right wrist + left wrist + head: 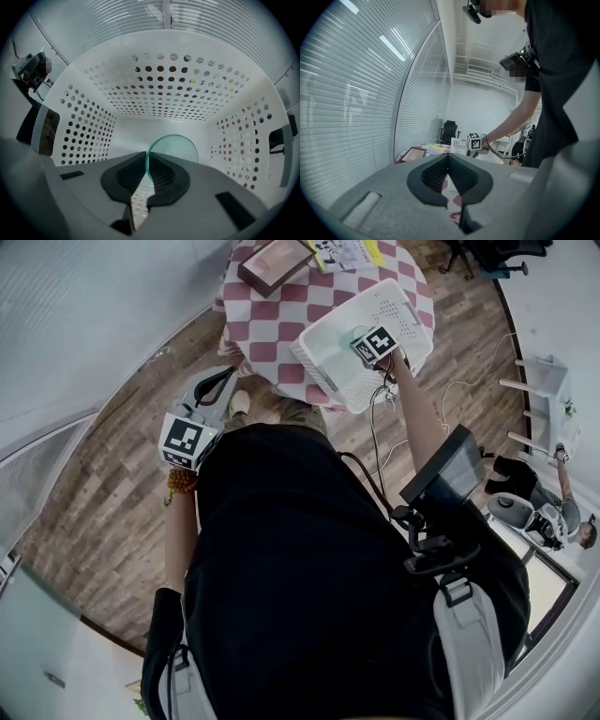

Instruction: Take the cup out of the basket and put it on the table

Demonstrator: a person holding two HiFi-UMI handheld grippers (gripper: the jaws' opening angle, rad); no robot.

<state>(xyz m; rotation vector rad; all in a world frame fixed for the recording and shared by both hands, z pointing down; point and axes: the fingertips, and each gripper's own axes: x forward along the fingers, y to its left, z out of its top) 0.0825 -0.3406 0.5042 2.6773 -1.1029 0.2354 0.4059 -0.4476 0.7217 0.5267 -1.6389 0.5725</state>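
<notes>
Item: translucent green glass cup (176,150), lower centre of right gripper view, apparently upright on floor of white perforated plastic basket (159,89). Judged light, rigid, slick, breakable; thin rim the practical hold, gentle squeeze. Right gripper (146,164) points straight down into basket, jaws nearly together, pinching cup's rim wall. Left gripper (448,173) held roughly level at head view's left, jaws closed, empty. Basket rests on red-and-white checked table (262,334).

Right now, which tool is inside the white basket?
The right tool, clamped on the rim of the green cup inside the basket; the left tool hangs shut and empty, away from it.
</notes>
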